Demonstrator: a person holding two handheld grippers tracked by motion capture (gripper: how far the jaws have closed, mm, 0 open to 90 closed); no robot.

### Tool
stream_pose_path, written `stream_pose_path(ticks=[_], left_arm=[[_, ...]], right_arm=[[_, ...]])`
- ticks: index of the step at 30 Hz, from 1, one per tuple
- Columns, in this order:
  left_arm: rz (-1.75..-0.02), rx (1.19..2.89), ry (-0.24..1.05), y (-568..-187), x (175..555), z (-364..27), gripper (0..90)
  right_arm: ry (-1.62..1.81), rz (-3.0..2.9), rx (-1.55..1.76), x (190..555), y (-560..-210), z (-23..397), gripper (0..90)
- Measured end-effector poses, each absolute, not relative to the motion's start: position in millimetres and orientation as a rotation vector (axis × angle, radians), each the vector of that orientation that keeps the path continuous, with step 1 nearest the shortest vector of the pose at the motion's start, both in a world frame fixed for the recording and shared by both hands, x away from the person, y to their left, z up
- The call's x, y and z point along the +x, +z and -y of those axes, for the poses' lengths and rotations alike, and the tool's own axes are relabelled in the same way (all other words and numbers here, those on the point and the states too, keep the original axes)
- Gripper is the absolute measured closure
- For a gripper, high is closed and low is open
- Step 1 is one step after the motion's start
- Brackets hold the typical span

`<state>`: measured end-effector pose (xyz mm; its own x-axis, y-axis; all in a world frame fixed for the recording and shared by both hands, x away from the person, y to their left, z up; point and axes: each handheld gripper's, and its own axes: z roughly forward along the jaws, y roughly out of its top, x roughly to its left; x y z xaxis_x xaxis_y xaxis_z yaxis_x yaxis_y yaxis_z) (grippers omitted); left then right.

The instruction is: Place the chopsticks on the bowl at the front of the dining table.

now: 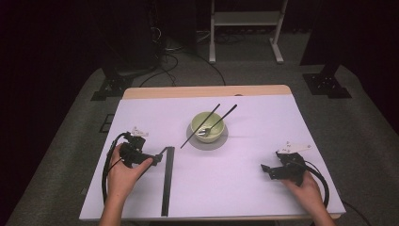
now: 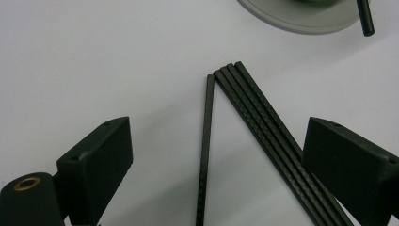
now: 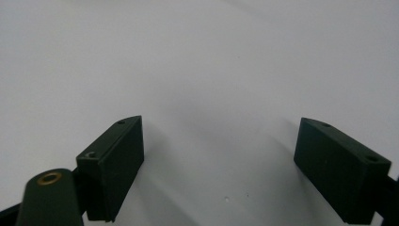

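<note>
A green bowl (image 1: 207, 126) with a metal spoon (image 1: 205, 131) in it sits on a grey plate (image 1: 221, 141) at mid-table. Two black chopsticks (image 1: 200, 126) lie slanted across the bowl. A bundle of long black sticks (image 1: 167, 181) lies on the white mat, left of centre. My left gripper (image 1: 159, 155) is at the bundle's far end, open. In the left gripper view the bundle (image 2: 266, 127) and one separate thin stick (image 2: 205, 146) lie between the wide-apart jaws of my left gripper (image 2: 219, 136). My right gripper (image 1: 265, 168) rests open at the right over bare mat, nothing between the jaws of that gripper (image 3: 221, 125).
The white mat (image 1: 254, 117) covers a wooden table whose far edge (image 1: 207, 92) shows. The grey plate's rim (image 2: 301, 19) and a chopstick tip (image 2: 365, 19) lie beyond my left gripper. A white stand (image 1: 244, 28) and cables are on the floor behind.
</note>
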<state>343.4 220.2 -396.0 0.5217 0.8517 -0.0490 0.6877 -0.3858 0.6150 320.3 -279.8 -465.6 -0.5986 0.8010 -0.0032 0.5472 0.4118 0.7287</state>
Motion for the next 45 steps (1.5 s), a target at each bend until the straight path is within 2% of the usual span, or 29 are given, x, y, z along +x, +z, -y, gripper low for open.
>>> stream_pose_path(ticks=[17,18,22,33,45], left_arm=[[-1.222,2.285,0.349,-401.5,355.1,-219.0,8.9],[-1.216,2.291,0.35,-402.4,355.5,-219.4,12.2],[-1.224,2.301,0.332,-405.9,356.5,-220.2,14.9],[-1.206,2.373,0.252,-409.7,359.4,-222.6,41.1],[-1.195,2.408,0.205,-406.8,365.1,-217.8,57.2]], right_arm=[[1.002,-2.32,1.16,320.3,-465.7,279.8,15.2],[1.002,-2.32,1.162,320.3,-465.6,279.7,15.2],[1.002,-2.32,1.162,320.3,-465.6,279.7,15.2],[1.002,-2.32,1.16,320.3,-465.6,279.8,15.2],[1.002,-2.32,1.16,320.3,-465.7,279.8,15.2]])
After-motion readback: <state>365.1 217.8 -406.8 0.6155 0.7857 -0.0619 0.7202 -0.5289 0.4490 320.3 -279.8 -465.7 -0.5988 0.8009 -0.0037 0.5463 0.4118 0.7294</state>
